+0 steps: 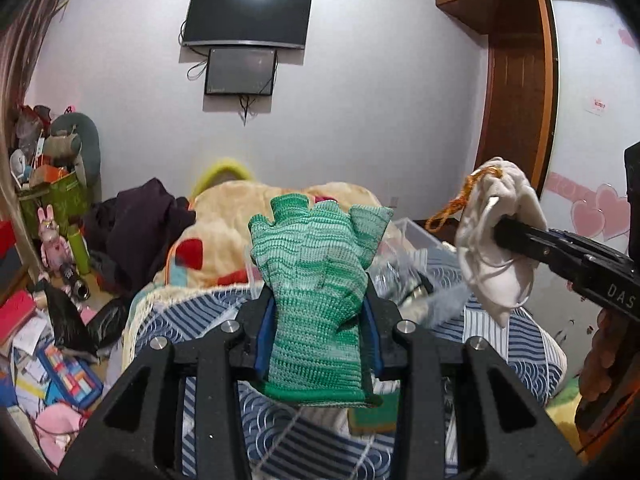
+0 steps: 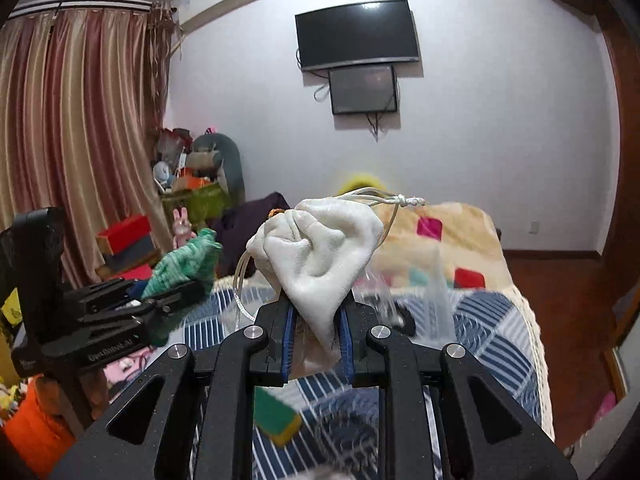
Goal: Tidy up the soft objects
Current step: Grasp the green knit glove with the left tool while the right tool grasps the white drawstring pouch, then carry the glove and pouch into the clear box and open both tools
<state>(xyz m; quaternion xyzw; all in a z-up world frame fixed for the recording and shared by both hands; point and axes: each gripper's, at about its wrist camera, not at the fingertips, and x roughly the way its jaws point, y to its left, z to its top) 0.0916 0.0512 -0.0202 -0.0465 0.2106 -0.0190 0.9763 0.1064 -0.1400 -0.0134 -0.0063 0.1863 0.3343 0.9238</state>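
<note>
A: Left gripper (image 1: 318,320) has its fingers (image 1: 264,332) clamped on the green knit glove (image 1: 316,276), gripped across the palm, cuff hanging toward the camera, glove fingers up. Held clear above the bed (image 1: 520,332).

B: Why that high?

A: Likely carry height, so the limp fabric doesn't drag on the striped quilt. Clear plastic bin (image 1: 416,236) sits on the bed just behind; probably the drop target, can't confirm.

B: Right side?

A: Right gripper (image 2: 318,332) pinches the white drawstring pouch (image 2: 320,252) at its bottom corner, fingers (image 2: 289,340) narrow. Cords (image 2: 380,204) dangle loose, orange one too.

B: Pose?

A: Both tools roughly level, pointing toward the TV (image 2: 356,34) wall. Right one sits to the right of the left, angled inward, the two well apart. Green sponge (image 2: 276,416) lies on the quilt below, untouched.
</note>
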